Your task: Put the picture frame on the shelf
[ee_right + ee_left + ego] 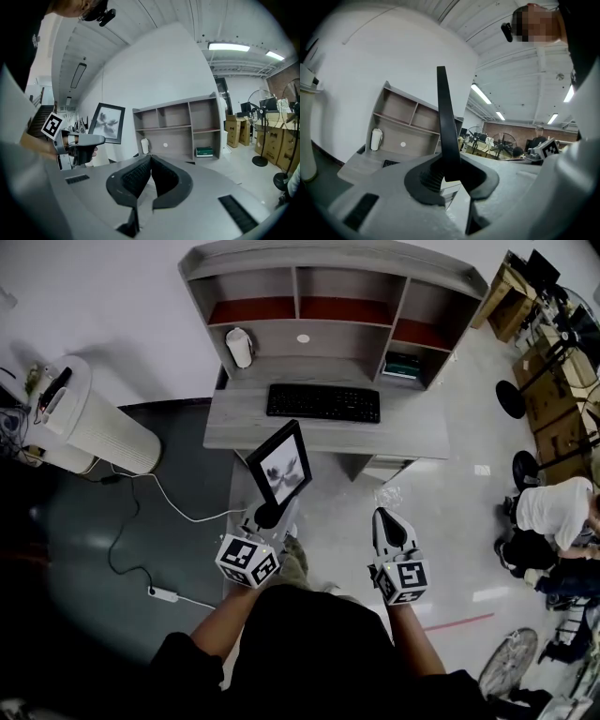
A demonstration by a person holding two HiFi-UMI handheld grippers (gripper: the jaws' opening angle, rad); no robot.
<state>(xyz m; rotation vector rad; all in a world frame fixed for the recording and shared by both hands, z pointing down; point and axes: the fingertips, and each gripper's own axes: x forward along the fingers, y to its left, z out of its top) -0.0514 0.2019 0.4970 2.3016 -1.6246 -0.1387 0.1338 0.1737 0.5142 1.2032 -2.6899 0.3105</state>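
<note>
A black picture frame (279, 465) with a grey flower print stands upright in my left gripper (267, 515), which is shut on its lower edge. In the left gripper view the frame (445, 122) shows edge-on, rising from between the two pads. It hangs in the air in front of the grey desk (234, 423), below the keyboard (323, 402). The grey shelf unit (333, 296) stands on the desk's back, with open compartments. My right gripper (389, 526) is held beside the left one, shut and empty. The right gripper view shows the frame (107, 123) left of the shelf unit (180, 124).
A white canister (240, 346) stands on the desk at the left and a green box (403, 365) lies in the shelf's lower right compartment. A white cylindrical appliance (94, 423) stands at the left, with a cable and power strip (164, 594) on the floor. A person (553, 517) sits at the right.
</note>
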